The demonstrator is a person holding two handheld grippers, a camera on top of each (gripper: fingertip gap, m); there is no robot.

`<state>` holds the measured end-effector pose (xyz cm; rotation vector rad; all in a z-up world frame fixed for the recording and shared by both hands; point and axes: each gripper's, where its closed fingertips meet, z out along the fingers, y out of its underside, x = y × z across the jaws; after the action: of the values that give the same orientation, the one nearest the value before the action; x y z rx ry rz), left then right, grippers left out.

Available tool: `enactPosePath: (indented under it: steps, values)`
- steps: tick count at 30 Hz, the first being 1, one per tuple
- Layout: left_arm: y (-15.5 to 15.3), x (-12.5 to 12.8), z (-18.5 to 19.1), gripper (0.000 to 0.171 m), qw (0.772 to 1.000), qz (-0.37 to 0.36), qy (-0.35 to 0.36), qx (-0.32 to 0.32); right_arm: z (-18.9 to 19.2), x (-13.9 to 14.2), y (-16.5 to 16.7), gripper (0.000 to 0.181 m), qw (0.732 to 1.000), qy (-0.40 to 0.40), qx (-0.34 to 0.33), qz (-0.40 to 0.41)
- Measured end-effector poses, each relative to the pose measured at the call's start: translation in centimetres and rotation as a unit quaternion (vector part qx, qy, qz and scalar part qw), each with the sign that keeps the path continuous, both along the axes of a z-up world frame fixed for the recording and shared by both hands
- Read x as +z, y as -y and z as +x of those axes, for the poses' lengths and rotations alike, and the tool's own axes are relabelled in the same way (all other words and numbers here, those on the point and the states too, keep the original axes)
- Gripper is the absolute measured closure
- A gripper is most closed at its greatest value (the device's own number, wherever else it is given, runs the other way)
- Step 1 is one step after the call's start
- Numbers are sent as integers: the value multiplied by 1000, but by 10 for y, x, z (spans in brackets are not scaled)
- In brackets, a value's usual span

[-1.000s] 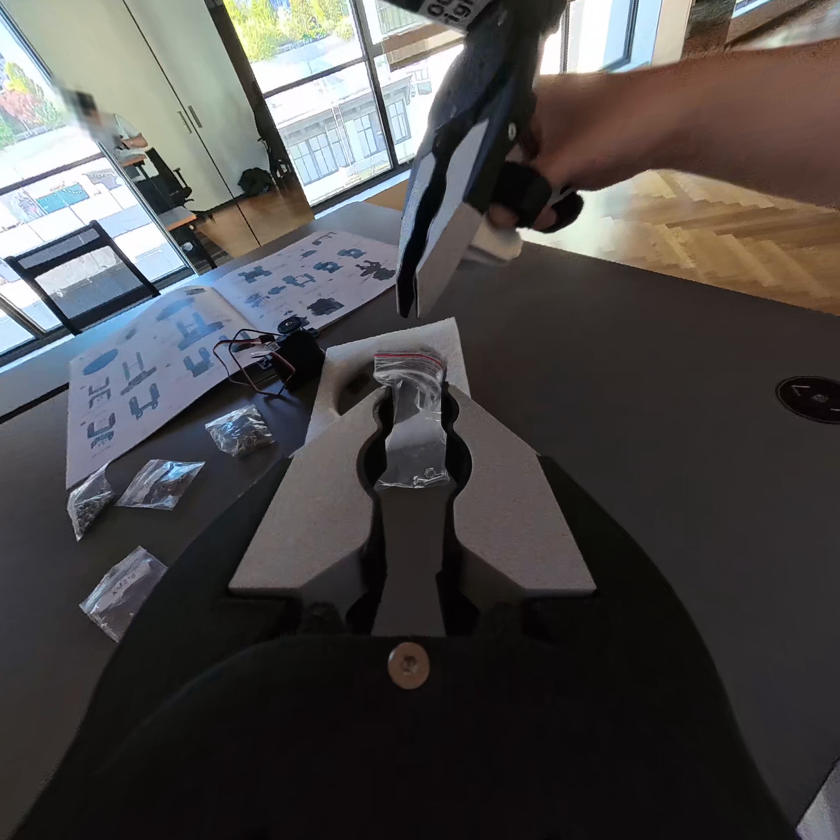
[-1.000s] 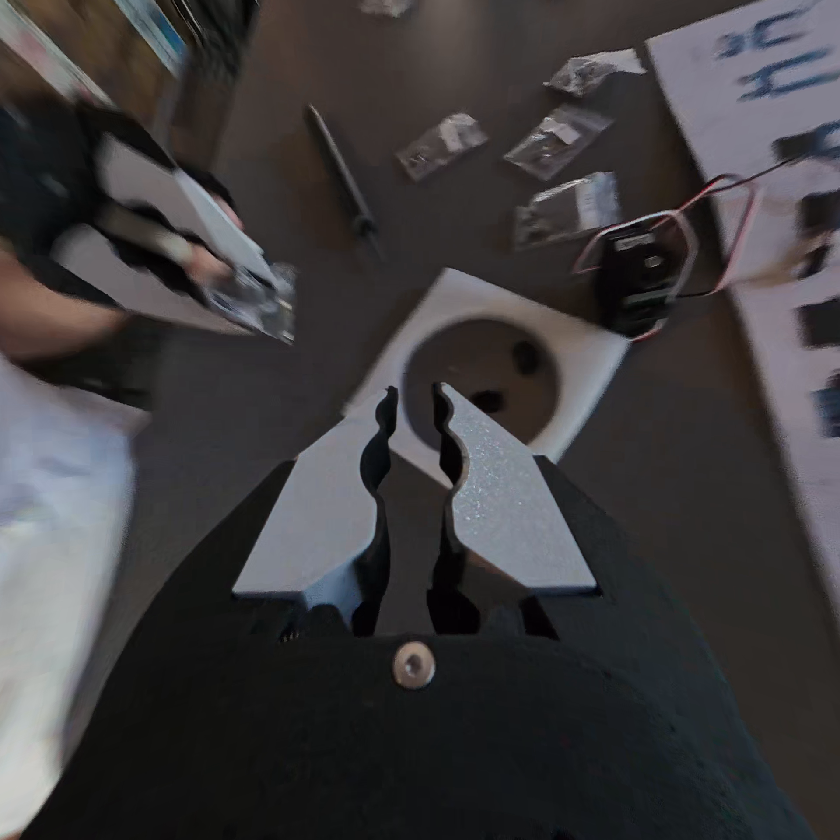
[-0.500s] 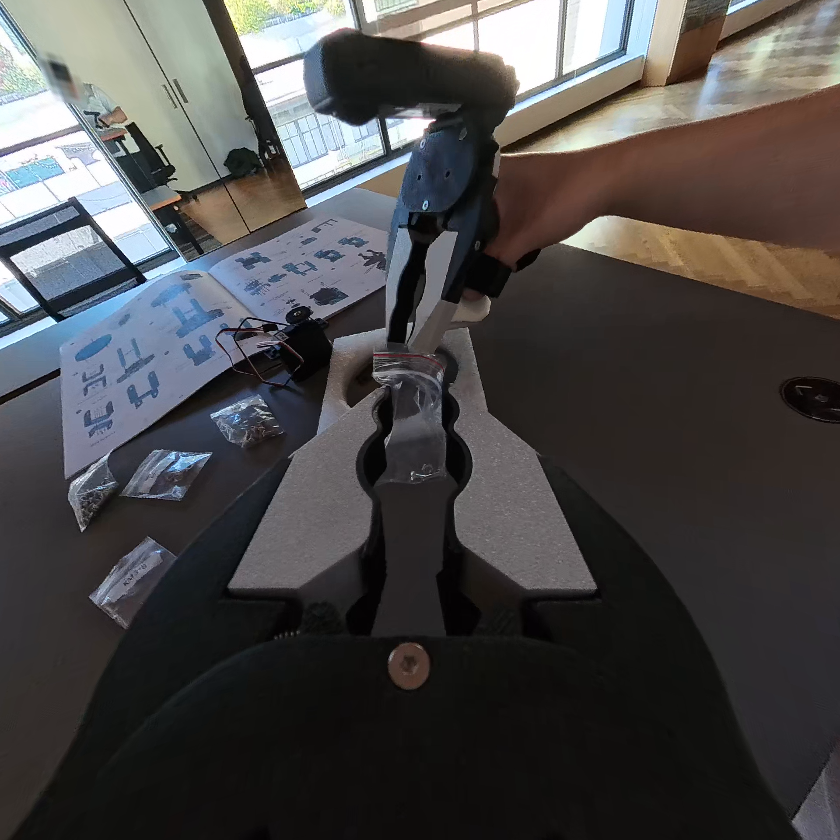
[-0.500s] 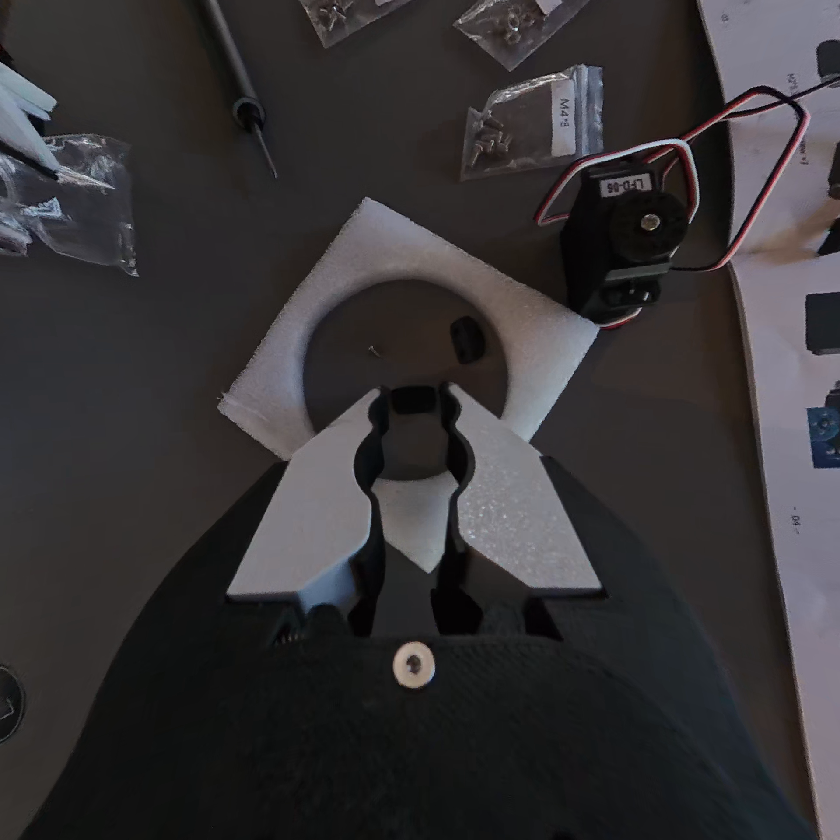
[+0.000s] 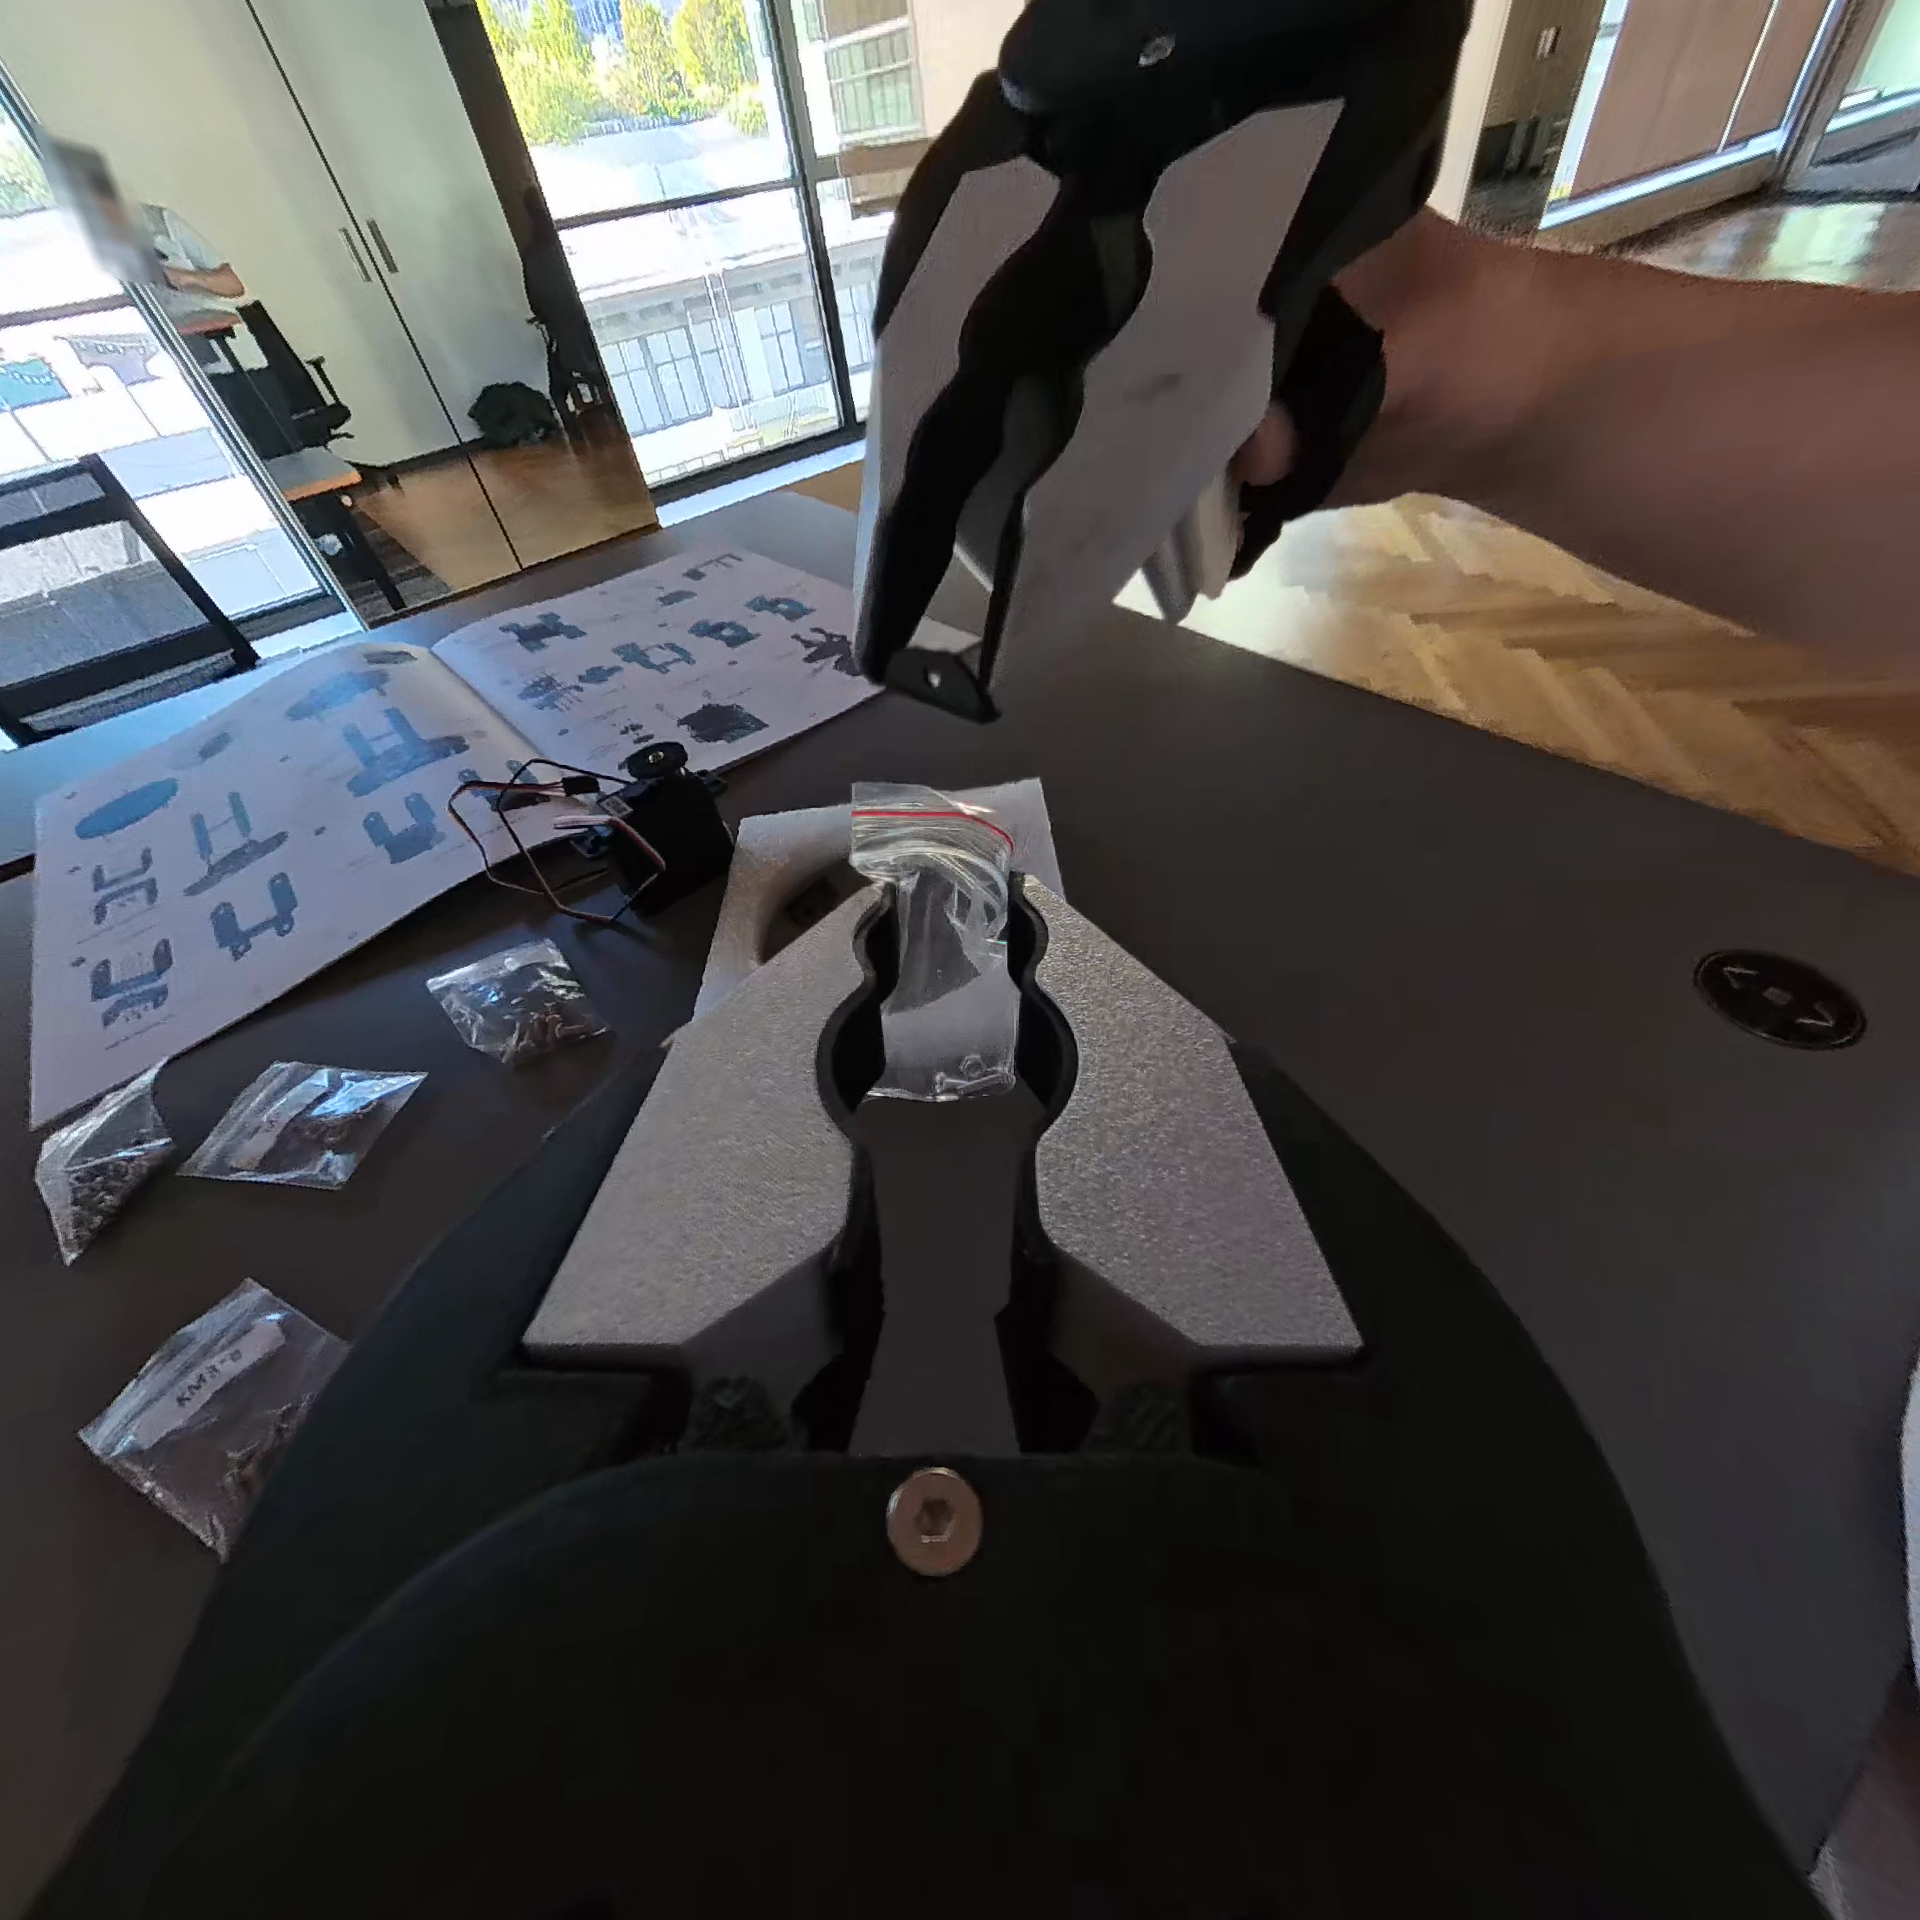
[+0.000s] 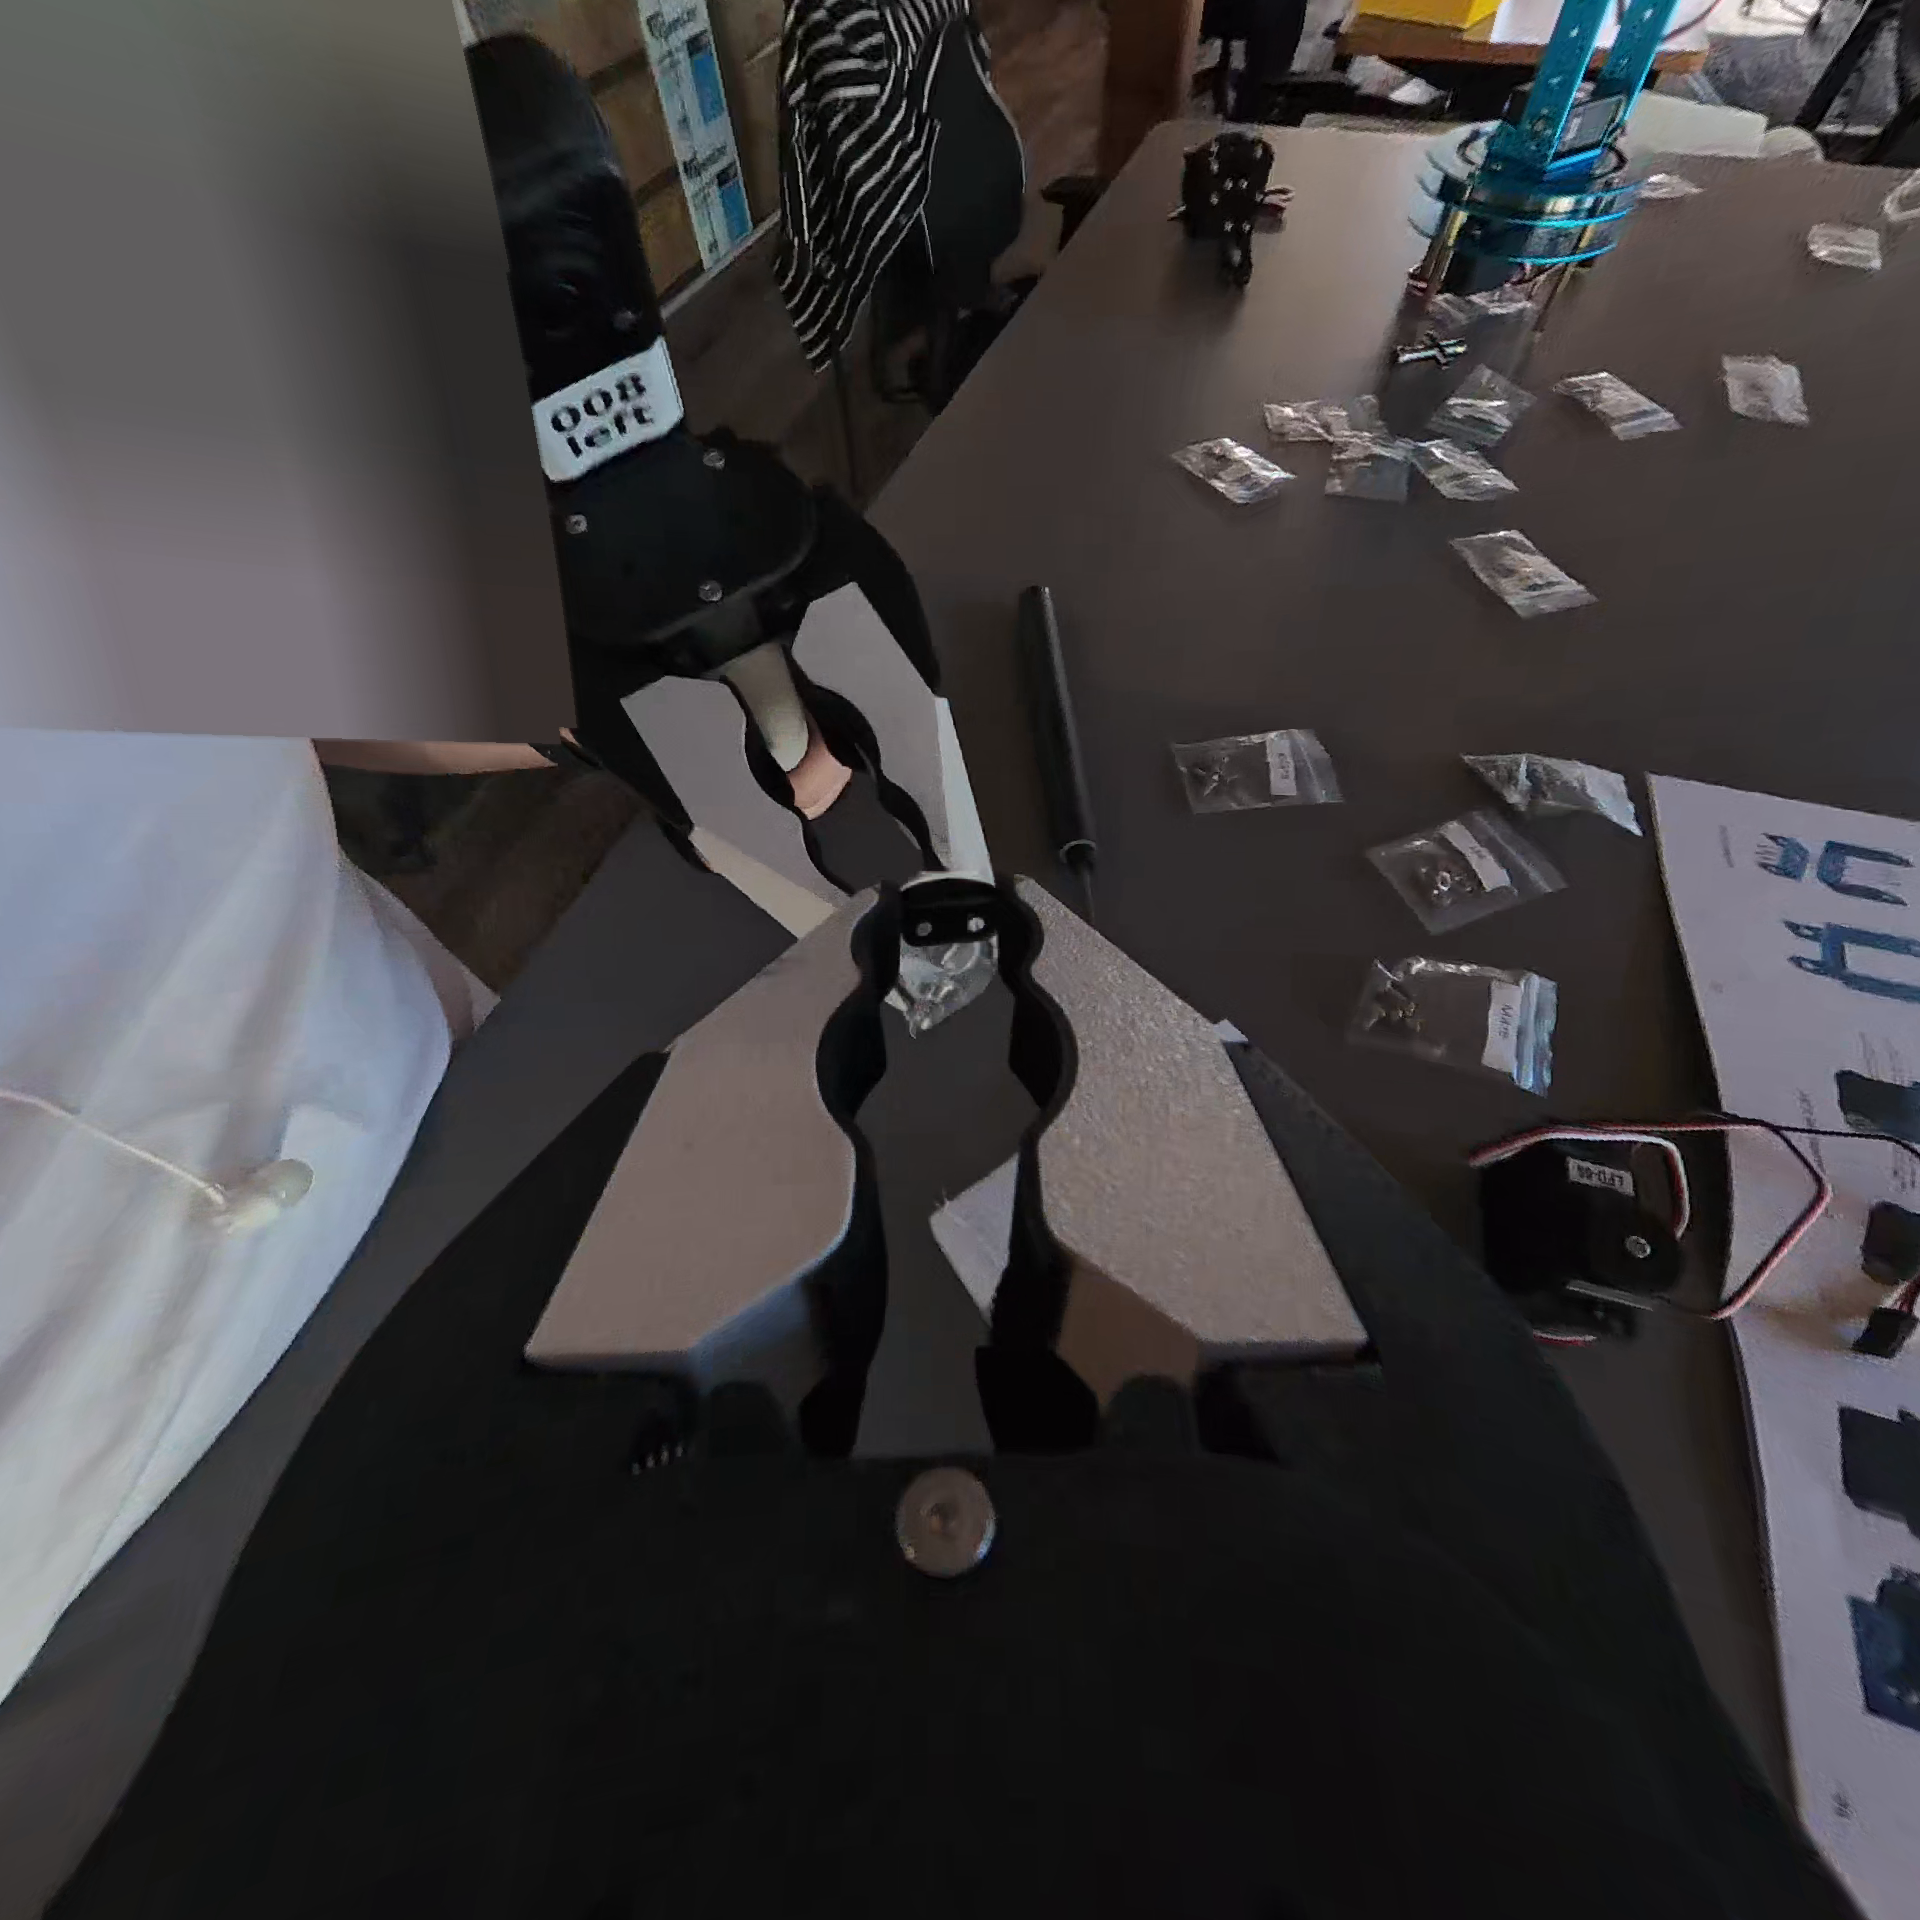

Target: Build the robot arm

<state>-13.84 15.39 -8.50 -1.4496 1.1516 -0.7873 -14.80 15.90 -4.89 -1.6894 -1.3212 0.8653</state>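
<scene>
Black right gripper [image 5: 940, 681] raised — pinching black part [image 6: 945, 923].

Dark matte table [image 5: 1455, 1039]: open printed booklet [image 5: 312, 831], black wired servo [image 5: 665, 831], white foam square [image 5: 790, 862], small clear plastic bags [image 5: 301, 1122].

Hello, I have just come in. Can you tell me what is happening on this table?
A person holds a gripper in each hand over a dark table. The left gripper is shut on a small clear bag with tiny screws in it. The right gripper hangs above, pinching a small black part. Below lie a white foam piece, a black servo with wires, an open manual and more bags.
</scene>
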Motion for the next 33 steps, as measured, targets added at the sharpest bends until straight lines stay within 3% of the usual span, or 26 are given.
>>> enactPosePath:
  steps: [11, 18, 26, 33]
  values:
    - [16, 28, -2, 153, 992, -34, 117, -41, -14, 1, 15, 163, 992, 76, 63, 76]
    - [19, 31, -5, 153, 988, -44, 139, -46, -20, 1, 16, 162, 985, 110, 83, 106]
    - [29, 58, -16, 154, 969, -37, 233, -70, -34, 26, 25, 162, 980, 109, 110, 125]
    - [29, 68, -24, 155, 963, -20, 258, -67, -35, 43, 26, 155, 984, 91, 100, 115]
